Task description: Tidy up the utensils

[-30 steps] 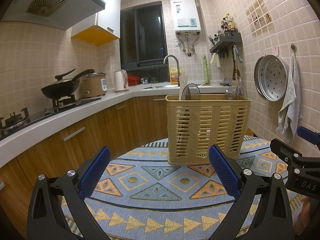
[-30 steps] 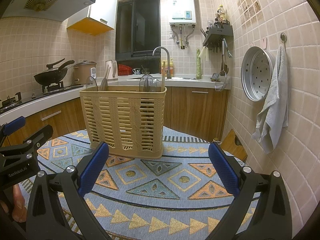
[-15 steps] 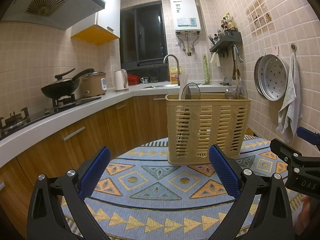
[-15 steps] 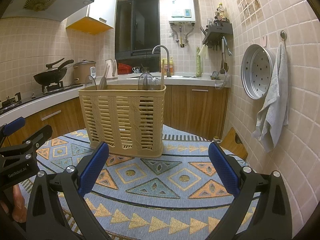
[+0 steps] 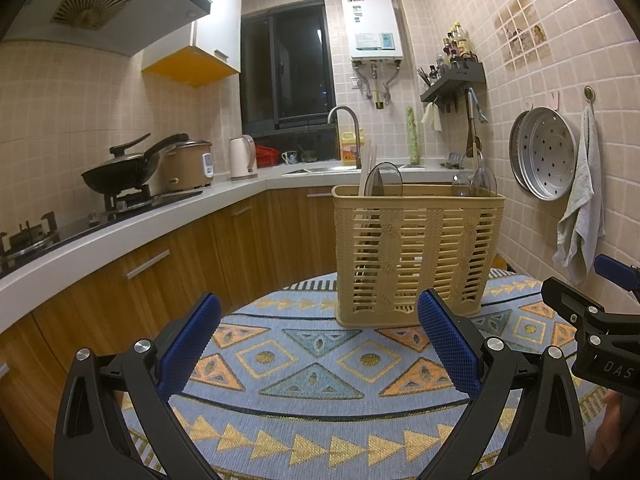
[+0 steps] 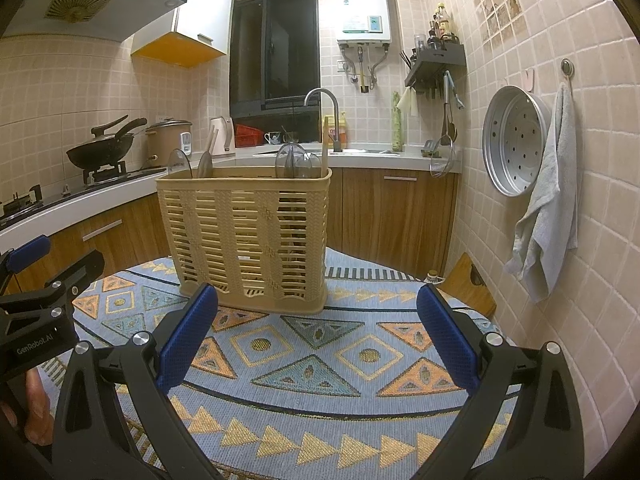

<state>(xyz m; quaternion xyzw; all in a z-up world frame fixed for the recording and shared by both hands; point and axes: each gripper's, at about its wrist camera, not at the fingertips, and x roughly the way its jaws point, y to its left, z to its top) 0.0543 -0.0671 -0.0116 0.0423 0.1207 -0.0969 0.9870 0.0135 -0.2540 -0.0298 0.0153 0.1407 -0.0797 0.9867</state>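
Utensil basket: the tan slatted basket (image 5: 418, 254) stood upright on my patterned tablecloth (image 5: 320, 364), ahead of both grippers.
Utensils: clear spoon-like heads (image 5: 384, 176) and pale sticks (image 5: 367, 166) rose above the basket's left end; more clear heads (image 5: 478, 180) stood at its right end.
Left gripper: my left gripper (image 5: 320, 344) was spread wide and held nothing, short of the basket.
Right gripper: my right gripper (image 6: 318, 340) was equally wide apart and empty, nearer the basket's right end.
Behind the basket: wooden cabinets (image 6: 394, 216), a sink faucet (image 6: 326, 112).
Right of the basket: a perforated steamer tray (image 6: 514, 140) and grey towel (image 6: 550, 200) hung on the tiled wall.
Left of the basket: a black wok (image 5: 120, 170) sat on the stove.
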